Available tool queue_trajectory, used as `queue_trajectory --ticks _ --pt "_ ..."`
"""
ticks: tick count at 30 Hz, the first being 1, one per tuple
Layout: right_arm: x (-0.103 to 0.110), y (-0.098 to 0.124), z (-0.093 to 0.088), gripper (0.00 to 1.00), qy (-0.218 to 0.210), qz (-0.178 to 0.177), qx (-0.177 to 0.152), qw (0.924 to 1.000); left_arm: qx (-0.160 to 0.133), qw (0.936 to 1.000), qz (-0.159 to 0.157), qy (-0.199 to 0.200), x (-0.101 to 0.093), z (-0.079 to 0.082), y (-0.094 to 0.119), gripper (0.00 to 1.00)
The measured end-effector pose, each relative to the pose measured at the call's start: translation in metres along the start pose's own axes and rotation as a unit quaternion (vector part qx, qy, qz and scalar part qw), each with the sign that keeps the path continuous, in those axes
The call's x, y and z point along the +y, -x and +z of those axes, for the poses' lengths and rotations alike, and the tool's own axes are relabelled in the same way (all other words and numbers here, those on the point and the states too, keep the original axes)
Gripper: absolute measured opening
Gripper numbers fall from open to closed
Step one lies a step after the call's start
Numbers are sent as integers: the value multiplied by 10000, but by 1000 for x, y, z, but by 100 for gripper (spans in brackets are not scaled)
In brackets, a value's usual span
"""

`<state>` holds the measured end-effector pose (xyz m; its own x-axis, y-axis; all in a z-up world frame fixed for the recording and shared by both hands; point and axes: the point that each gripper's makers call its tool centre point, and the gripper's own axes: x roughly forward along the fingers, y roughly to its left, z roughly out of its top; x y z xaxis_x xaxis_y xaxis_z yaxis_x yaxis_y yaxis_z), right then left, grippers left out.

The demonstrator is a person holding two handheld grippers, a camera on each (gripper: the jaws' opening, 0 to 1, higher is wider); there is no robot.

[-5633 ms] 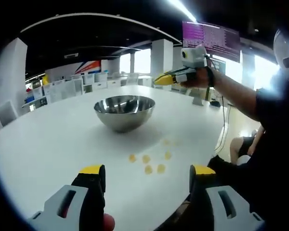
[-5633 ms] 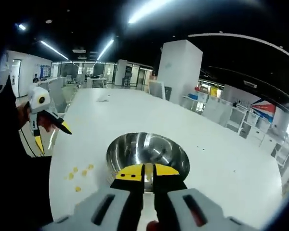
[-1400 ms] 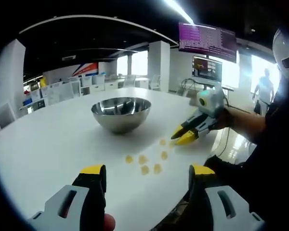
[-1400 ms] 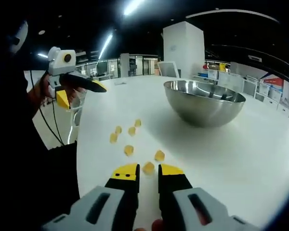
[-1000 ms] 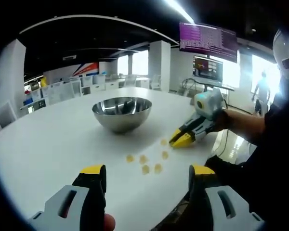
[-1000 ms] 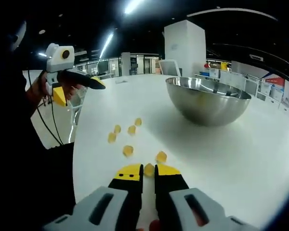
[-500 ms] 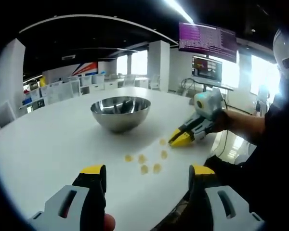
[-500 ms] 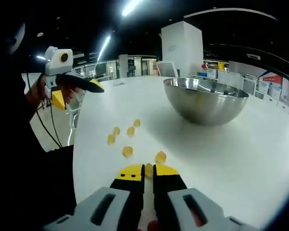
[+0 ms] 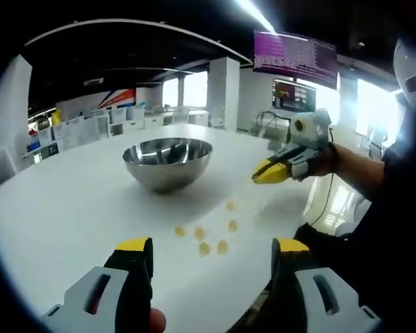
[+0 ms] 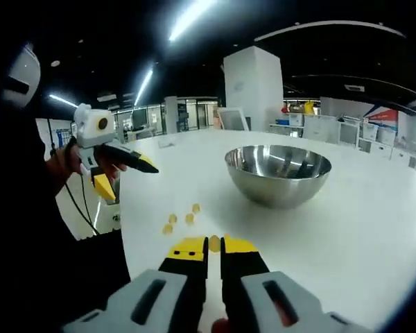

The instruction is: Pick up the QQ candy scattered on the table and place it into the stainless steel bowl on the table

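My landmark is the stainless steel bowl (image 9: 168,161), upright on the white tabletop (image 9: 62,208).

In the left gripper view my left claw (image 9: 211,251) sits low on the near side of the bowl, its jaws wide apart with nothing between them. Between it and the bowl I count 5 loose QQ candies (image 9: 204,236) on the tabletop. Right of the bowl and raised above the tabletop, my right claw (image 9: 263,171) has its yellow tips together.

In the right gripper view that claw is clamped on 1 held candy (image 10: 213,243), on the near side of the bowl. Left of the bowl a hand (image 10: 64,164) holds the open claw.
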<state>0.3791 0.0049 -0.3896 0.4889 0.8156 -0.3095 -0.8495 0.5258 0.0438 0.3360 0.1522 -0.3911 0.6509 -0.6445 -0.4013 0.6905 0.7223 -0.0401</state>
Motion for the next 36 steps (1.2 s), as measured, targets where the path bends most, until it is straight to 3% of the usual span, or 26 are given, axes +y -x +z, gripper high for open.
queue_trajectory --ticks 10,16,29,36 --pt "-8 66 42 8 85 -436 -480 9979 -51 10000 -42 -46 6 8 -6 70" --pt "-15 95 49 8 -4 -674 -679 9954 -91 9999 -77 -96 4 12 -6 70" --pt "-20 96 47 8 -47 -766 -670 9948 -109 9999 -17 -83 11 13 -4 70" --pt "-35 85 65 8 64 -811 -626 9947 -64 9999 8 -83 16 11 -5 70"
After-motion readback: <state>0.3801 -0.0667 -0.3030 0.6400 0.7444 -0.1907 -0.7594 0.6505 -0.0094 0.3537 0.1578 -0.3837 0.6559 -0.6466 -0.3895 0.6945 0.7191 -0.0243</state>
